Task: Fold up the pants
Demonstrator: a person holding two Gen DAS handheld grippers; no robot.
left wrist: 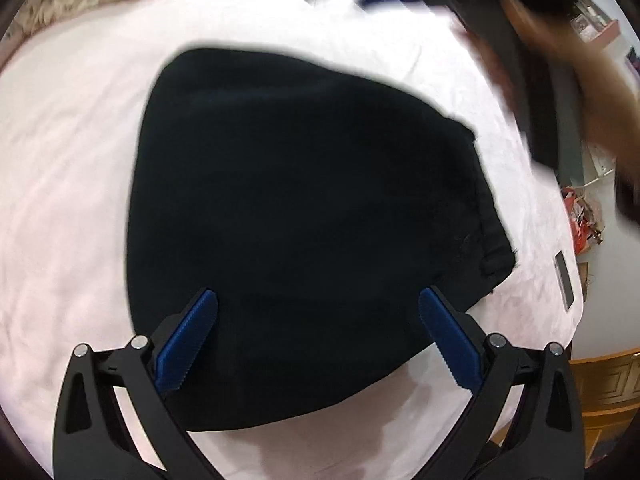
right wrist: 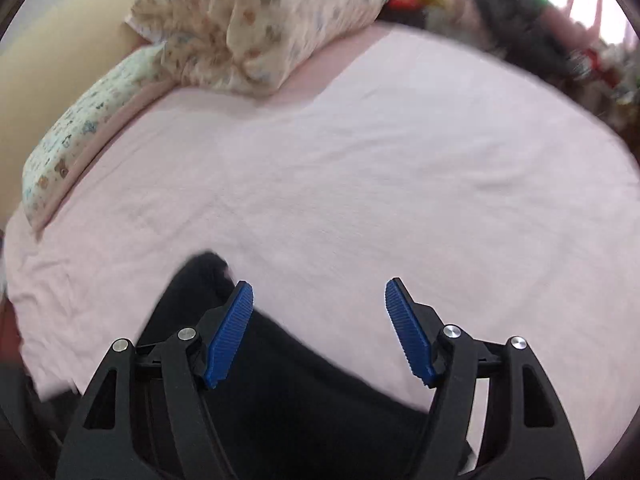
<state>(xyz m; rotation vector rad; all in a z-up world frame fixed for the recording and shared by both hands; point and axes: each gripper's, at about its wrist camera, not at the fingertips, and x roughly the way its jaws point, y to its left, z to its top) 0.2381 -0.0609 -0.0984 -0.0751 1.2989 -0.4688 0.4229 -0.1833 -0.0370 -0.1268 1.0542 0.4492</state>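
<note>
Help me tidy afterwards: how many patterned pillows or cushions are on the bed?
2, both in the right wrist view: a crumpled floral pillow at the bed's far edge, and a long bear-print cushion along its left edge. Others may lie out of view.

Beyond the left gripper, at the far right, a person's forearm and the dark tool it carries smear into blur. The black pants show no readable folds or seams except at their right edge. Under the right gripper, the pants run off the picture's bottom edge. Far-right clutter is unreadable.
</note>
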